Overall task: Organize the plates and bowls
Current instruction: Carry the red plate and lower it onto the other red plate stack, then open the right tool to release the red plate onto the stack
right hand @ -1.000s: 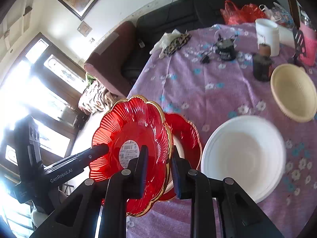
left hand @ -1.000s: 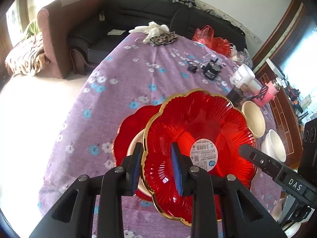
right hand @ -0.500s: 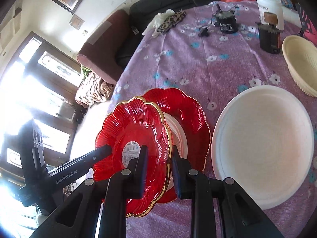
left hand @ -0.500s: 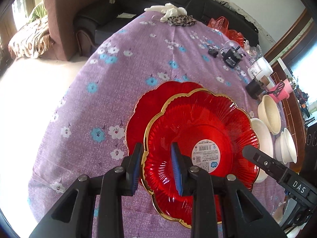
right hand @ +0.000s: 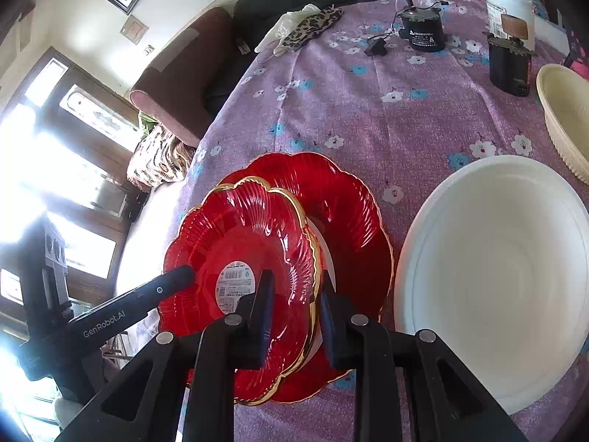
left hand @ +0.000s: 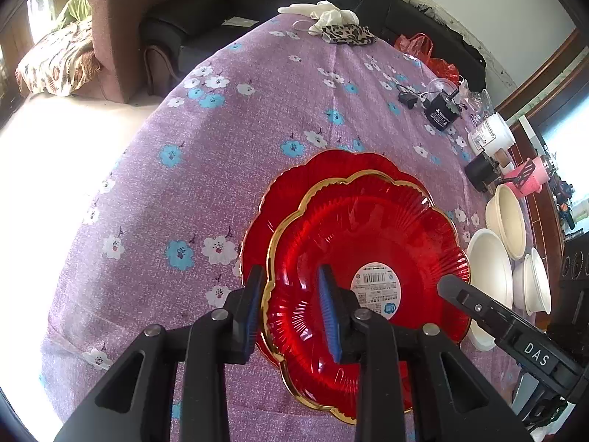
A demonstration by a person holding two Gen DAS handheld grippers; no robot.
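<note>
A red flower-shaped plate with a gold rim and a barcode sticker [left hand: 368, 243] [right hand: 243, 235] hangs tilted just over a second red plate [left hand: 294, 184] [right hand: 342, 199] that lies on the purple flowered tablecloth [left hand: 221, 129]. My left gripper [left hand: 291, 276] is shut on the upper plate's left rim. My right gripper [right hand: 294, 283] is shut on the opposite rim. Each view shows one finger of the other gripper at the far edge of the plate. A white patch shows between the two plates; I cannot tell what it is.
A large white bowl [right hand: 497, 276] sits just right of the red plates, with a cream ribbed bowl [right hand: 563, 110] behind it. Another white bowl [left hand: 537, 280] stands at the table's right edge. Black gadgets [right hand: 419, 29], a white tub [right hand: 508, 11] and cloths [left hand: 331, 22] lie farther back.
Both grippers have sunk with the upper red plate between them, and it now hangs close over the lower red plate. The grips on its rim are unchanged.
</note>
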